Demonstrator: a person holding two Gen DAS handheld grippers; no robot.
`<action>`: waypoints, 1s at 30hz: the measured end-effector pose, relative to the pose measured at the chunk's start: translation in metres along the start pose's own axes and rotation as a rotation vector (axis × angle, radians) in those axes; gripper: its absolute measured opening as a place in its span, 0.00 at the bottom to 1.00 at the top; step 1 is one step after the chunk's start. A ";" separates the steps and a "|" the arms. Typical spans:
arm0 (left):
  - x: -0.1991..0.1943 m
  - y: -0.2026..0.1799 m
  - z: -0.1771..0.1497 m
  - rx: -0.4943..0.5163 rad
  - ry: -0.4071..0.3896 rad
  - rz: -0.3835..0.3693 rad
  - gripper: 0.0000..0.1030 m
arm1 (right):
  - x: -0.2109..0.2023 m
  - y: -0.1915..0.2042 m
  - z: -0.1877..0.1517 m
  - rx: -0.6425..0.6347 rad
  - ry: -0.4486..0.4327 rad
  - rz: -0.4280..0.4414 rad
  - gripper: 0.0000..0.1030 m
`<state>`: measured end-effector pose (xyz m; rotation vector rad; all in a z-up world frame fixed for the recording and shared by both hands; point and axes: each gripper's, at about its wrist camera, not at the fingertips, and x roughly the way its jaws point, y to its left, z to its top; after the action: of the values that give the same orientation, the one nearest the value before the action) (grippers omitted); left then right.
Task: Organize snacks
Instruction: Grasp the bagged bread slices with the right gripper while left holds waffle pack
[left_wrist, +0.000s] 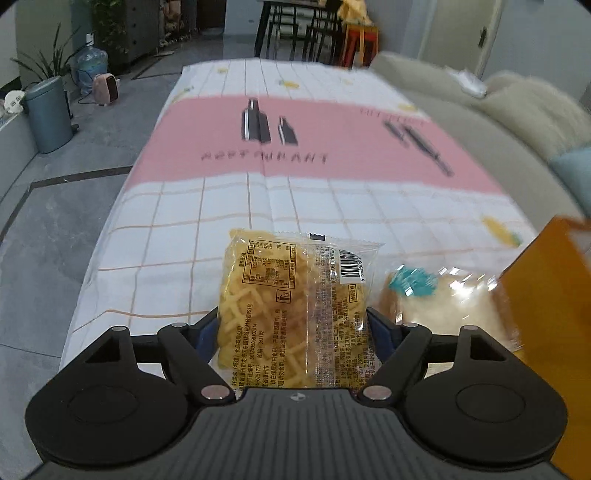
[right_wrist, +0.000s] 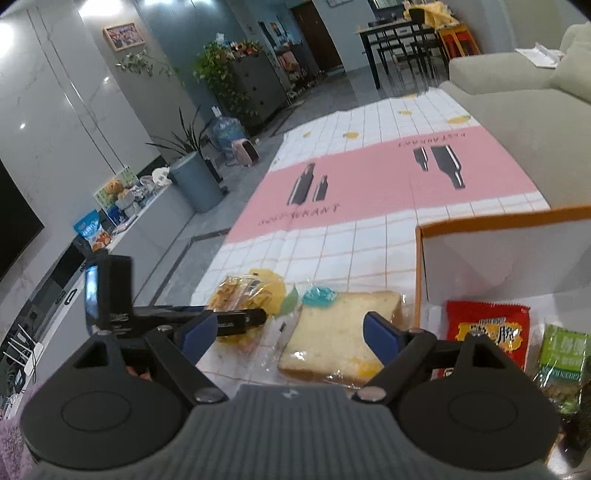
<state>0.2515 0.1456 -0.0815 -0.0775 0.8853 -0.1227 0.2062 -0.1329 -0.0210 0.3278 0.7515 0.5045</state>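
the yellow snack packet (left_wrist: 291, 314) lies on the tabletop (left_wrist: 221, 206) between the jaws of the left gripper (left_wrist: 291, 328), which stand wide, the blue pads flanking its sides without clearly pressing, so it looks straddled rather than gripped. just beside it, toward the orange box (right_wrist: 498, 229), lies the wrapped bread slice (right_wrist: 343, 332) with a teal sticker. the right gripper (right_wrist: 291, 332) hangs over that slice with its jaws spread and nothing between the pads but air. as a judgement, the sorting is partly done: a red packet (right_wrist: 487, 332) and a green packet (right_wrist: 561, 365) appear to lie inside the box already, while the yellow packet and the bread are left out on the tablecloth. the left wrist view gives the packet's printed label and barcode up close and only a blurred orange edge of the box; the right wrist view alone shows the box's white interior, the two packets in it, and the left gripper from the side reaching onto the yellow packet.
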 end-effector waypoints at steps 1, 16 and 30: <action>-0.007 0.002 0.001 -0.015 -0.015 -0.013 0.88 | -0.002 0.002 0.001 -0.006 -0.008 -0.002 0.82; -0.054 0.045 0.009 -0.172 -0.145 -0.093 0.88 | -0.014 0.049 -0.011 -0.272 -0.071 -0.176 0.78; -0.041 0.069 0.011 -0.239 -0.068 -0.174 0.88 | 0.126 0.121 -0.118 -0.940 0.194 -0.474 0.63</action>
<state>0.2399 0.2202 -0.0514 -0.3801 0.8214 -0.1755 0.1611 0.0483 -0.1186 -0.7689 0.6723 0.3893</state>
